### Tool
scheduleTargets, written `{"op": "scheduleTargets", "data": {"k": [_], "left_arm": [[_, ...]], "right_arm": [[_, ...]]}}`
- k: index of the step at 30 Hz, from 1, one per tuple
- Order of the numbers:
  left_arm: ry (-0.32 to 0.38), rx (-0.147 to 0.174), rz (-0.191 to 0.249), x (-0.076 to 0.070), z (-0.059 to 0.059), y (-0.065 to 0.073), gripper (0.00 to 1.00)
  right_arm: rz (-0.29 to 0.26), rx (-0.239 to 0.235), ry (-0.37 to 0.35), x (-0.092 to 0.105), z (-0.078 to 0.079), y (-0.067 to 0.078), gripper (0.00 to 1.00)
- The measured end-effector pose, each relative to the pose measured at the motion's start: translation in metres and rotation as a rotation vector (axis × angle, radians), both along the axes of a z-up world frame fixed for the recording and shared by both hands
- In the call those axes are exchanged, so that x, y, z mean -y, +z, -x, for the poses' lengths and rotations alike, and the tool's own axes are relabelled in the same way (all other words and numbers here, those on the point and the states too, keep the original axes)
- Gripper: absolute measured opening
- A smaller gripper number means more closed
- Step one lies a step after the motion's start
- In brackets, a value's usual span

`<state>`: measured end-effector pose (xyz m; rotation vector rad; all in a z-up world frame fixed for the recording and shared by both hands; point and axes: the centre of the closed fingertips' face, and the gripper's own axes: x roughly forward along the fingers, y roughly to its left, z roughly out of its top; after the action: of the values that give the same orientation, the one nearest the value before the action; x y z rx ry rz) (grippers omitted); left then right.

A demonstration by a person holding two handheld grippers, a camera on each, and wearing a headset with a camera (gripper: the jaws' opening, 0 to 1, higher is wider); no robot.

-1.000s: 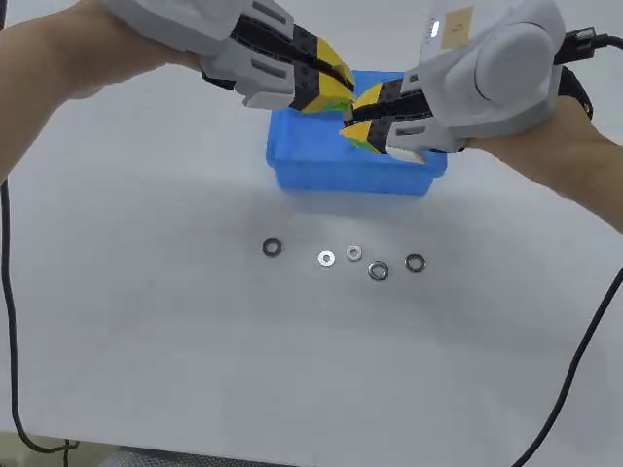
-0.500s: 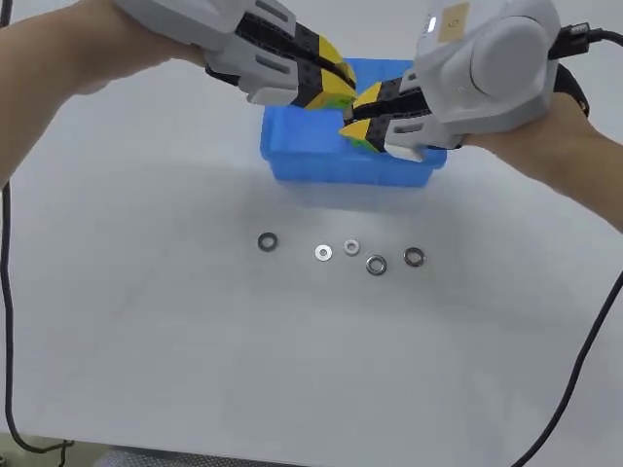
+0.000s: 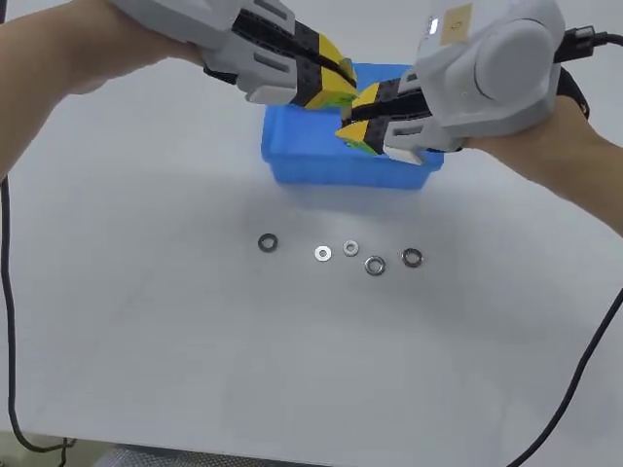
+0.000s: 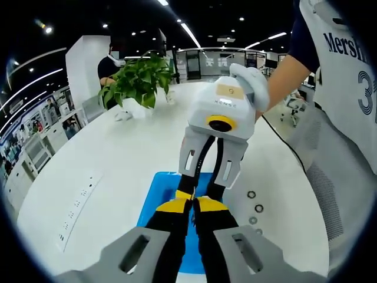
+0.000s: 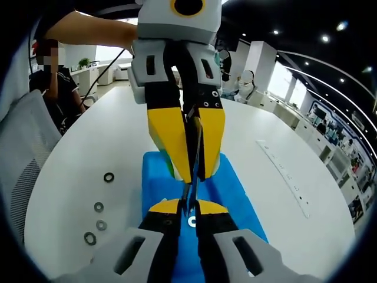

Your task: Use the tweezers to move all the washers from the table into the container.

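The left gripper (image 3: 336, 86) and right gripper (image 3: 355, 125) meet tip to tip above the container (image 3: 321, 165). In the right gripper view the tweezers (image 5: 191, 171) run as one thin dark strip from between the left gripper's yellow jaws down into the right gripper's tips. Both pairs of jaws are pressed together on it. Just past those tips a small pale ring (image 5: 192, 221) shows against the blue. I cannot tell whether it lies in the container or hangs from the tweezers.

The container is one blue open box on a white table (image 3: 195, 341). Five washers (image 3: 323, 253) lie in a loose row on the table, near the container's front wall and apart from it.

A dark cable (image 3: 584, 360) trails over the right edge. Around the table is a large open hall with ceiling lights, one potted plant (image 4: 138, 82), one grey mesh chair (image 5: 23, 165) and a seated person (image 5: 62, 91).
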<state>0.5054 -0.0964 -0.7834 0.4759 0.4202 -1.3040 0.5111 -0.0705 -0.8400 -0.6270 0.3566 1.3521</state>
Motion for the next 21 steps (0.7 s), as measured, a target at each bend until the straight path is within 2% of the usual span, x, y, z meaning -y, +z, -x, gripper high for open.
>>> {"op": "scheduleTargets", "data": {"k": [14,21], "left_arm": [[0.000,0.043,0.022,0.004,0.022,0.027,0.08],[0.010,0.067,0.027,0.002,0.038,0.041,0.08]], "right_arm": [[-0.028,0.016,0.000,0.003,0.021,0.027,0.09],[-0.048,0.028,0.006,0.002,0.034,0.042,0.09]]}}
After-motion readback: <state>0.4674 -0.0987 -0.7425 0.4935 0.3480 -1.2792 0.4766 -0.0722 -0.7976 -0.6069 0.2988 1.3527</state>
